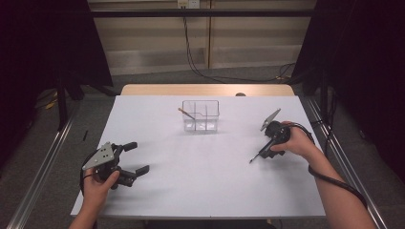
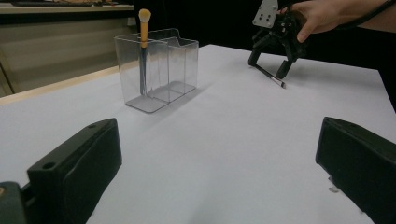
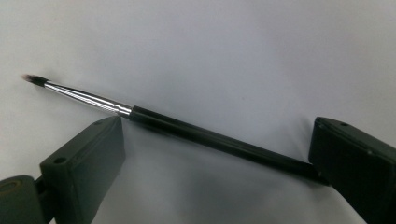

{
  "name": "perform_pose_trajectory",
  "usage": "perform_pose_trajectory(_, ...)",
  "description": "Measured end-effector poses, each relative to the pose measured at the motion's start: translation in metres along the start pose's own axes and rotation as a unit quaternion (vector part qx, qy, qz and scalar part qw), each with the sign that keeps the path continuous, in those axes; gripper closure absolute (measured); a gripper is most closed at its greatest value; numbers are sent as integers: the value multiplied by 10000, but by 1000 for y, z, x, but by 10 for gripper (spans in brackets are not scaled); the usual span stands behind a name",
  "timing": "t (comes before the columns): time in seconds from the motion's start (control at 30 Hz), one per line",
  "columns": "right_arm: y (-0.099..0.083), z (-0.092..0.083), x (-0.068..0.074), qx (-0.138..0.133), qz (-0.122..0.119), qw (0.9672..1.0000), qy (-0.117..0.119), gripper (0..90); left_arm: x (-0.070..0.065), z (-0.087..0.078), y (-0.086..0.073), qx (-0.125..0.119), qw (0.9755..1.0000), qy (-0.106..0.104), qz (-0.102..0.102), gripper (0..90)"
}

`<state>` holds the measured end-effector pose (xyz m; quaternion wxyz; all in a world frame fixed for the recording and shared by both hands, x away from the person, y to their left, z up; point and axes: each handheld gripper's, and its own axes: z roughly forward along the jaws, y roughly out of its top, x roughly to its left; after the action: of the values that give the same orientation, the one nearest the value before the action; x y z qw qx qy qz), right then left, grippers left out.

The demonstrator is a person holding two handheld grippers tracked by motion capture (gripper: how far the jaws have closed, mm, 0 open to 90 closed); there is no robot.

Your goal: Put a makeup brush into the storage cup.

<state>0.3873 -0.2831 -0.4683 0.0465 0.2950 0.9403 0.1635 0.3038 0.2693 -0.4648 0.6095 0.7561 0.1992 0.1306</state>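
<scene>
A thin black brush (image 1: 256,157) (image 3: 201,135) with a silver ferrule lies flat on the white table (image 1: 200,191), right of centre. My right gripper (image 1: 271,152) (image 3: 217,158) points down over it and is open, one jaw on each side of the handle; the handle's tail end reaches the right jaw. A clear divided organizer (image 1: 201,116) (image 2: 159,70) stands at the table's far middle, with an orange-handled brush (image 1: 186,113) (image 2: 144,32) upright in its left compartment. My left gripper (image 1: 137,157) (image 2: 217,163) rests open near the front left with nothing between its jaws.
The left gripper view shows the right gripper (image 2: 270,65) and the black brush (image 2: 271,77) farther off, beyond the organizer. A wooden table edge (image 1: 205,89) runs behind the white surface. Metal rails and dark curtains flank both sides.
</scene>
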Motion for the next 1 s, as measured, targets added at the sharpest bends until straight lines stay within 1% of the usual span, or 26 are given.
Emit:
perform_pose_trajectory(0.1, 0, 0, -1, 0, 56, 10000, 45, 50, 0, 0, 0, 2, 10000, 1, -1, 3)
perform_pose_trajectory(0.43, 0, -1, -1, 37, -14, 10000, 86, 61, 0, -1, 0, 5, 10000, 24, 4, 2)
perform_pose_trajectory(0.6, -1, -1, -2, 21, 35, 9999, 97, 66, 0, -1, 0, 1, 10000, 41, 15, 3)
perform_pose_trajectory(0.63, -2, -1, -2, 21, 66, 9999, 101, 70, 0, -1, 0, 2, 10000, 39, 5, 3)
perform_pose_trajectory(0.77, -4, -3, -4, 6, 44, 9999, 95, 94, 0, -1, 0, -3, 10000, 51, 4, 3)
perform_pose_trajectory(0.83, -5, -4, -4, 13, 78, 9999, 99, 107, 1, -1, 0, -5, 10000, 57, 9, 3)
perform_pose_trajectory(0.87, -5, -4, -5, 2, 43, 9999, 99, 112, 1, -1, 0, -7, 10000, 52, 8, 2)
perform_pose_trajectory(1.0, -5, -5, -5, 54, 57, 9999, 91, 130, 1, -1, 0, -10, 10000, 50, 6, 3)
